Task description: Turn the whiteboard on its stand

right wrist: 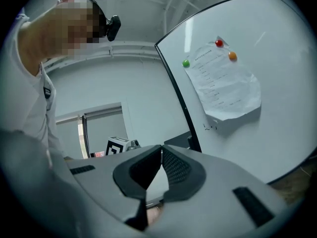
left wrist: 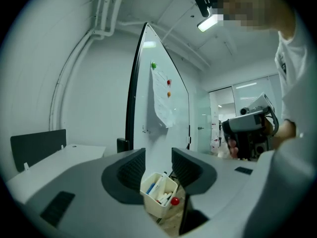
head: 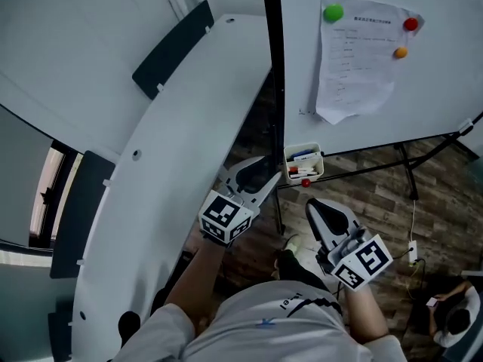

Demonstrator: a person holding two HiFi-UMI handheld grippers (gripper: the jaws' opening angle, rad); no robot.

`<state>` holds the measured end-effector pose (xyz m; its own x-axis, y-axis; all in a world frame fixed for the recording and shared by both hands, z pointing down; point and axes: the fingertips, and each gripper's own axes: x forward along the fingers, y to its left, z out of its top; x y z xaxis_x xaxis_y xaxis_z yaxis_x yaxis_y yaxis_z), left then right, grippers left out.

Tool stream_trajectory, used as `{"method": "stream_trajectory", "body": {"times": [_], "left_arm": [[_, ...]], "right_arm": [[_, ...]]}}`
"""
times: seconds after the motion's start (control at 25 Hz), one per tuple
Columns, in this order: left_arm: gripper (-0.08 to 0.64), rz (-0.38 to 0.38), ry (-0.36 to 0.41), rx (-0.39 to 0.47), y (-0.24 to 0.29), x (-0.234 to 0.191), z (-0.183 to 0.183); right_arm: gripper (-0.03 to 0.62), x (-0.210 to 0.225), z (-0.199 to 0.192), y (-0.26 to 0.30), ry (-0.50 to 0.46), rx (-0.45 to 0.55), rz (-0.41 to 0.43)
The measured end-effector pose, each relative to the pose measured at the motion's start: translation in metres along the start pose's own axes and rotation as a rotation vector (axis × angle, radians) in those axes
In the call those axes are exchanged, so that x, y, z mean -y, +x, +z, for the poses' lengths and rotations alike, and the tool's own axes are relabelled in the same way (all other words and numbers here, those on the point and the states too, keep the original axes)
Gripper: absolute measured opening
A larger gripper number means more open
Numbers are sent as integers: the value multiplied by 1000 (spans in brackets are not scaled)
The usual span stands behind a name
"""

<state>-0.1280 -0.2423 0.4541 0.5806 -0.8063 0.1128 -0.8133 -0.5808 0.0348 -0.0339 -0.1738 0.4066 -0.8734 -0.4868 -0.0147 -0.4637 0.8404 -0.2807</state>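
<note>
The whiteboard [head: 430,89] stands at the upper right, with a sheet of paper [head: 358,59] pinned by green, red and orange magnets. Its black side edge [head: 272,66] runs down the middle of the head view. A white marker tray [head: 303,163] hangs at its lower corner. My left gripper [head: 256,176] is open beside that edge, just left of the tray. In the left gripper view the tray [left wrist: 159,192] shows through the gap of the left gripper [left wrist: 158,165], and the pads touch nothing. My right gripper [head: 328,213] is lower right, shut and empty, and the right gripper view shows its [right wrist: 161,152] tips meeting.
A curved white table [head: 173,172] with dark panels [head: 172,47] lies close on the left of the board's edge. The stand's black legs [head: 411,176] spread over the wooden floor, with a cable [head: 413,225] beside them. Another person [head: 453,315] sits at the lower right.
</note>
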Motion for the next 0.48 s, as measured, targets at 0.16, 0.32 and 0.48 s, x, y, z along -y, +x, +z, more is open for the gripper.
{"method": "stream_trajectory", "body": {"times": [0.16,0.32,0.48], "left_arm": [[212,29,21,-10,22,-42,0],[267,15,31,-39,47,-77,-6],[282,-72,30,-32,70,-88,-5]], "right_arm": [[8,19,8,28,16,-9,74],[8,29,10,52,1,-44,122],[8,36,12,68,-12,-61,101]]}}
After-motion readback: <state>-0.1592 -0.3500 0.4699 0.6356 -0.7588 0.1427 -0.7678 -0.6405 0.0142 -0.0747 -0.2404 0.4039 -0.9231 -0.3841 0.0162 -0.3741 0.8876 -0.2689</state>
